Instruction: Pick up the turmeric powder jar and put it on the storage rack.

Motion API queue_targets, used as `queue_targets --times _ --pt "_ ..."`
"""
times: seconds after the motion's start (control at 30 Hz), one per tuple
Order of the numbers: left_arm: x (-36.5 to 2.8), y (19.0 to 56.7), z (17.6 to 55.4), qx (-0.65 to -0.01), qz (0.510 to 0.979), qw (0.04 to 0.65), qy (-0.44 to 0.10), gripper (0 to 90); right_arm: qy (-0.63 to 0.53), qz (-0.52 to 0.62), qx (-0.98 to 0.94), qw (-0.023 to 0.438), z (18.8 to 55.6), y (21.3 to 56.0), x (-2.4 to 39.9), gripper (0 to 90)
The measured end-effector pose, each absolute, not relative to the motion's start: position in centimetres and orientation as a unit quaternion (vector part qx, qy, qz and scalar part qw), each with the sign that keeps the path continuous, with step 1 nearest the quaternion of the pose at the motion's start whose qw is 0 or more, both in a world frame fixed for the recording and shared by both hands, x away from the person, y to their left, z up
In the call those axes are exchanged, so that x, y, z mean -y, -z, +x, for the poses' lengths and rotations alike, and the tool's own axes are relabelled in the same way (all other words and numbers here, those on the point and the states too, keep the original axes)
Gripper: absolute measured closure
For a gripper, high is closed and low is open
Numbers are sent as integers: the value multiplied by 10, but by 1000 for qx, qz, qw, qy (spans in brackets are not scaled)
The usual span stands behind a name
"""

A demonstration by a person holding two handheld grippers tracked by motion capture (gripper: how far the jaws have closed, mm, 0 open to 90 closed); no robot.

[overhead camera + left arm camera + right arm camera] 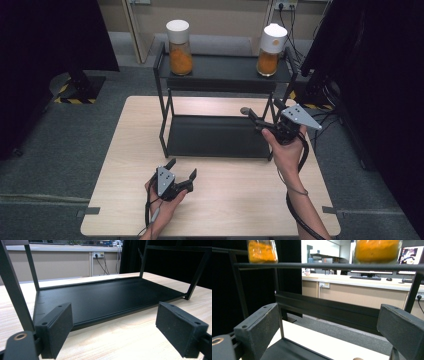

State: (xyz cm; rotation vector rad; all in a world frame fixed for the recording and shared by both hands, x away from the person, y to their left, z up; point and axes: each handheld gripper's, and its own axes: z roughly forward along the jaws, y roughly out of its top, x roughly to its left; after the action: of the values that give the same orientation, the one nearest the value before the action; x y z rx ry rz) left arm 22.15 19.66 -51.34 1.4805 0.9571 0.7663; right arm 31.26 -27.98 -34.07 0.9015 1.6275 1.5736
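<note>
Rack (220, 135) lies lengthwise across table (125, 165); both grippers' fingers spread.

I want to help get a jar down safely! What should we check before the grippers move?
1. Left gripper open with nothing in it: ok, its pads stand wide apart over the table.
2. Right gripper open with nothing in it: ok, raised beside the rack at its right end.
3. Left jar upright on the top shelf: ok.
4. Right jar upright: not ok, it looks tilted near the shelf's right end.
5. Lids on tight: cannot tell.
6. Bottom shelf free for a jar: ok.
</note>
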Motion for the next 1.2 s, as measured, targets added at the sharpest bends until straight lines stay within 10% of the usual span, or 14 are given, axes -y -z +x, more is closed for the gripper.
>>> queue_targets --times 1.2 --pt "-196 513 221 -406 634 570 -329 141 -590 363 -647 320 294 378 303 46"
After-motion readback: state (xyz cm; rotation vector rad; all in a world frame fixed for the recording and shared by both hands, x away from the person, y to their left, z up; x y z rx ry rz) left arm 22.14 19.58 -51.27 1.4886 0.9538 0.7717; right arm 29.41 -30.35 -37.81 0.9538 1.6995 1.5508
